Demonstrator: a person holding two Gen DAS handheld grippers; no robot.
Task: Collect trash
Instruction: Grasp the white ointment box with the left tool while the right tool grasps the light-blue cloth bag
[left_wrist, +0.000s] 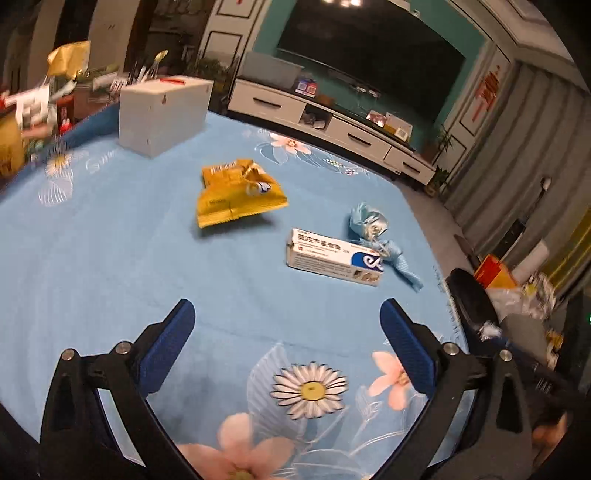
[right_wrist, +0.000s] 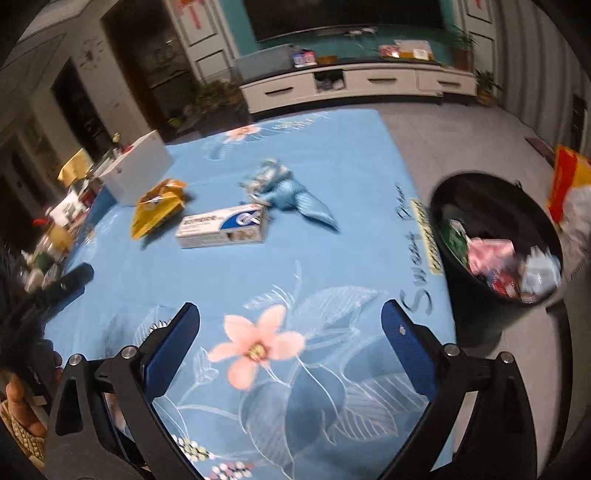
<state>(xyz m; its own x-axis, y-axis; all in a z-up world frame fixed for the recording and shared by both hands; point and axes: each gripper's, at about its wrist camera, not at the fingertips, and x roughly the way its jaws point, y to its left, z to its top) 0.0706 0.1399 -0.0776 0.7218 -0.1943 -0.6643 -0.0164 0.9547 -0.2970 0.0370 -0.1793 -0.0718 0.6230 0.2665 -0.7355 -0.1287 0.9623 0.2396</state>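
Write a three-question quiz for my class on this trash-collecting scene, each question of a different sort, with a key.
1. True or false: the yellow crinkled snack wrapper lies inside the black round trash bin.
2. Which item touches the white and blue cardboard medicine box? A) white plastic storage box B) crumpled blue cloth bundle C) bin
3. Fill in: both pairs of jaws are ____ and hold nothing.

Key: 1 false; 2 B; 3 open.

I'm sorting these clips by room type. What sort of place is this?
Most likely a home living room: a large dark television hangs above a low white media cabinet, and the table with the blue floral cloth stands beside a black trash bin.
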